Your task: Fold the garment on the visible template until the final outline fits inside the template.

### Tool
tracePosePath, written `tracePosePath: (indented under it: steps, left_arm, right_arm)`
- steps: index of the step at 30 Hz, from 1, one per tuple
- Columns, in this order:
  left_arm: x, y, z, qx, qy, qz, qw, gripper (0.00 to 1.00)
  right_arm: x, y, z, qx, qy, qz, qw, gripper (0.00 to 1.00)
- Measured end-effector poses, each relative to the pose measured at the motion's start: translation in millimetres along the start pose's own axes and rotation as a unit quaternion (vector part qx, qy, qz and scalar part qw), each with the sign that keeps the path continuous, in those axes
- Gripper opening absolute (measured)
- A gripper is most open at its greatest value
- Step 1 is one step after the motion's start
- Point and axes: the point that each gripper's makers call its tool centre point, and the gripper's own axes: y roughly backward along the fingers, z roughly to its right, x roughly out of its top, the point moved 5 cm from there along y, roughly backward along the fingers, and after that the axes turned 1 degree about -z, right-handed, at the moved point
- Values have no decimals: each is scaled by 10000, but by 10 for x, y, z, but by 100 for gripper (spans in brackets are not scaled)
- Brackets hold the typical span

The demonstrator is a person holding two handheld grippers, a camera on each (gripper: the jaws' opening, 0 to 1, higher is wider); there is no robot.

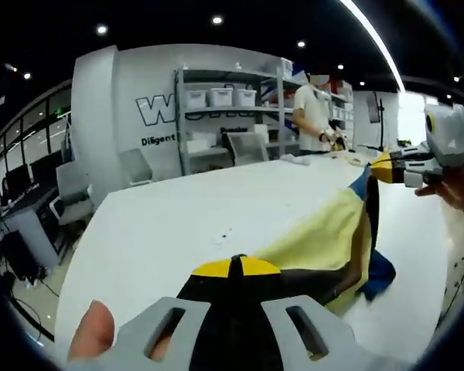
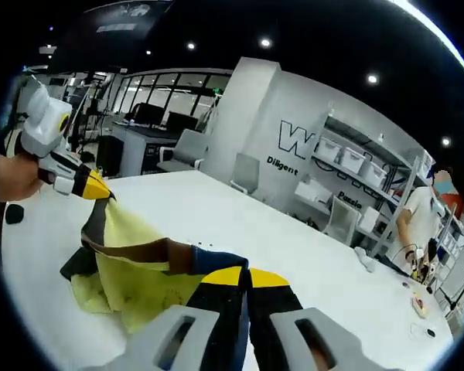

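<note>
A garment, pale yellow with black and blue parts, hangs stretched above the white table between both grippers. My left gripper is shut on one end of it, at the bottom of the left gripper view. My right gripper, held by a hand, pinches the other end at the upper right. In the right gripper view, my right gripper is shut on the cloth, and the garment sags down to the table, where part of it rests. The left gripper holds the far corner at the left.
A person stands at the table's far end beside metal shelves with white bins. Grey chairs stand along the table's left side. Small items lie on the far part of the table. A thumb shows by my left gripper.
</note>
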Motion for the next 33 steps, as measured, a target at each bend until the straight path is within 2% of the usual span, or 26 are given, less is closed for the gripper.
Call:
tracePosePath:
  steps: [4, 11, 12, 16, 17, 22, 27, 33]
  left_arm:
    - [-120, -188, -58, -56, 336, -252, 9991, 0]
    - [-204, -455, -180, -41, 774, -361, 9963, 0]
    - [-225, -529, -211, -25, 967, -399, 9945, 0]
    - [-261, -632, -253, 7, 1095, -441, 9930, 0]
    - [-301, -715, -283, 21, 1264, -499, 9907, 0]
    - [-401, -898, -348, 71, 1740, -611, 9828, 0]
    - [-499, -1061, -404, 163, 1780, -786, 9808, 0]
    - [-567, -1143, -431, 244, 1809, -825, 9797, 0]
  right_arm:
    - [-107, -210, 18, 58, -42, -135, 9999, 0]
    - [-248, -519, 6, 152, -21, -269, 9995, 0]
    - [-301, -604, 14, 167, -52, -312, 9994, 0]
    - [-383, -714, 22, 161, -87, -392, 9991, 0]
    - [-463, -815, 23, 181, -127, -469, 9987, 0]
    - [-641, -1018, 8, 237, -198, -676, 9972, 0]
    - [-799, -1156, -12, 289, -310, -862, 9954, 0]
    - [-929, -1255, -62, 336, -362, -1049, 9933, 0]
